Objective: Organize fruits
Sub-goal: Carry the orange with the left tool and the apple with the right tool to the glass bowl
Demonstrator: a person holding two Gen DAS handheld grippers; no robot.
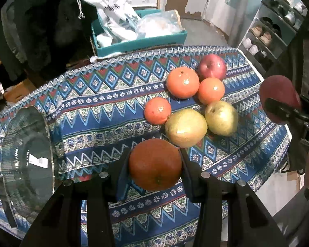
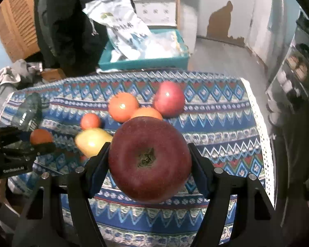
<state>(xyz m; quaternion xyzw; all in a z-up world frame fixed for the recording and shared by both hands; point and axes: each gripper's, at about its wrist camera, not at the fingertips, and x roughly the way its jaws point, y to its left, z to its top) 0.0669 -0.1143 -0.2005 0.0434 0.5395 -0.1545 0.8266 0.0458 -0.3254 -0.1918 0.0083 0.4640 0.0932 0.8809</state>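
My left gripper (image 1: 155, 164) is shut on a large orange (image 1: 155, 163) above the patterned tablecloth (image 1: 92, 111). My right gripper (image 2: 149, 160) is shut on a dark red apple (image 2: 149, 160), held above the cloth; that apple also shows in the left wrist view (image 1: 278, 94). On the cloth lie three oranges (image 1: 183, 82), (image 1: 210, 90), (image 1: 157, 110), two yellow-green pears (image 1: 185, 127), (image 1: 221, 117) and a red apple (image 1: 212, 66). A clear glass bowl (image 1: 24, 156) stands at the left of the table.
A teal box (image 1: 140, 41) with plastic bags stands beyond the table's far edge. A shoe rack (image 1: 274, 26) stands at the right. A dark jacket (image 1: 37, 24) hangs at the back left. The table's right edge (image 2: 263, 135) has a white lace trim.
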